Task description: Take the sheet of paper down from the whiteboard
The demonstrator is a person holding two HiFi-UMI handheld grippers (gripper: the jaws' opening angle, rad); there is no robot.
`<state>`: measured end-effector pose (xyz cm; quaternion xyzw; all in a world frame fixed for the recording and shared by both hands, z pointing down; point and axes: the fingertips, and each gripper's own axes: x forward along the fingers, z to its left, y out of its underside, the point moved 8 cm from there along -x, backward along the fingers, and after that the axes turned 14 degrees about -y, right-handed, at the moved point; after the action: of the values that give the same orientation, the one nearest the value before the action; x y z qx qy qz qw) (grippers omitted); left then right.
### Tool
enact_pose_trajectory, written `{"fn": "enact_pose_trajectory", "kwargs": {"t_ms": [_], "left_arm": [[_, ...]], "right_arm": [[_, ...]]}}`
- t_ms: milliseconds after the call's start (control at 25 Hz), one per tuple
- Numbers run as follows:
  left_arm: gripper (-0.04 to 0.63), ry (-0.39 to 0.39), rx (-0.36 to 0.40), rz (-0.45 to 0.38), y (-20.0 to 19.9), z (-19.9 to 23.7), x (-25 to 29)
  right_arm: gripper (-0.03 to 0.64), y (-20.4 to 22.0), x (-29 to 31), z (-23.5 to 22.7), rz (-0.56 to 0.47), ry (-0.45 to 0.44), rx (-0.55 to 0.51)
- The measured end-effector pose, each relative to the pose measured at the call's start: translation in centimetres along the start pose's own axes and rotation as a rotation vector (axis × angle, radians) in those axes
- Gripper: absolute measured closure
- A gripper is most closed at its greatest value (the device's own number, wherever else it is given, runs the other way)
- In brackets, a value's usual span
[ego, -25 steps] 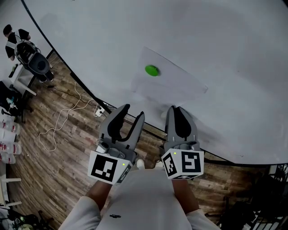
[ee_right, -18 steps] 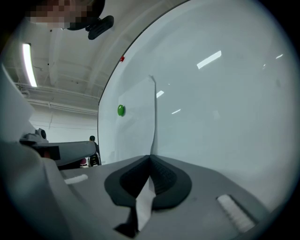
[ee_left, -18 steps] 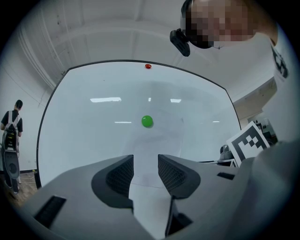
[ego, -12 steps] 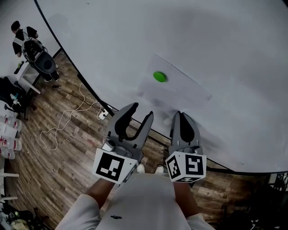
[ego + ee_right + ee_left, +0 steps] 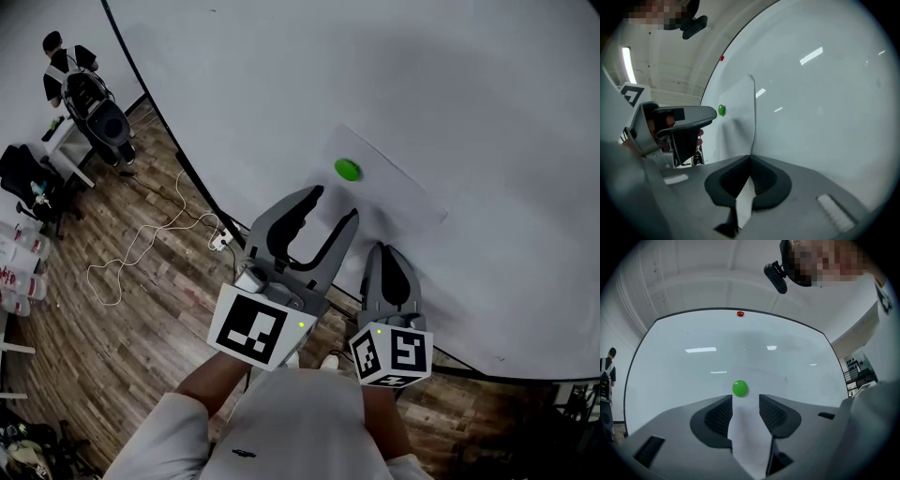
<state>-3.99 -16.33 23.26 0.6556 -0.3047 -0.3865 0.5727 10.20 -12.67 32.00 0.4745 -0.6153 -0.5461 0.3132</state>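
A white sheet of paper [image 5: 398, 192] hangs on the whiteboard [image 5: 469, 94], pinned near its upper left corner by a round green magnet [image 5: 347, 170]. My left gripper [image 5: 333, 204] is raised to just below the magnet [image 5: 740, 388]. Its jaws are opening wide, and only the sheet [image 5: 747, 437] shows through the gap, with nothing pressed between the pads. My right gripper [image 5: 389, 251] is shut on the sheet's bottom edge [image 5: 751, 157], and the paper [image 5: 738, 126] bows off the board there. The green magnet [image 5: 721, 110] also shows in the right gripper view.
A small red magnet [image 5: 740, 313] sits at the whiteboard's top edge. The board's black lower frame [image 5: 202, 187] meets a wooden floor [image 5: 112, 319] with a loose white cable [image 5: 141, 244]. A person [image 5: 61, 56] stands by equipment at far left.
My left gripper has risen towards the green magnet and its jaws have spread wider. My right gripper's jaws have closed on the sheet's lower edge and it has stayed in place.
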Motion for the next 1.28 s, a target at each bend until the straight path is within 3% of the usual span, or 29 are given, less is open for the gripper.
{"fn": "enact_pose_trajectory", "kwargs": {"t_ms": [520, 1280], "left_arm": [[0.433, -0.022, 0.062, -0.037, -2.0, -0.1, 2.8], [0.469, -0.043, 0.042, -0.029, -1.4, 0.3, 3.1]], "right_arm": [[0.606, 0.0, 0.3, -0.1, 0.010, -0.026, 0.010], [0.606, 0.0, -0.3, -0.4, 0.005, -0.018, -0.012]]}}
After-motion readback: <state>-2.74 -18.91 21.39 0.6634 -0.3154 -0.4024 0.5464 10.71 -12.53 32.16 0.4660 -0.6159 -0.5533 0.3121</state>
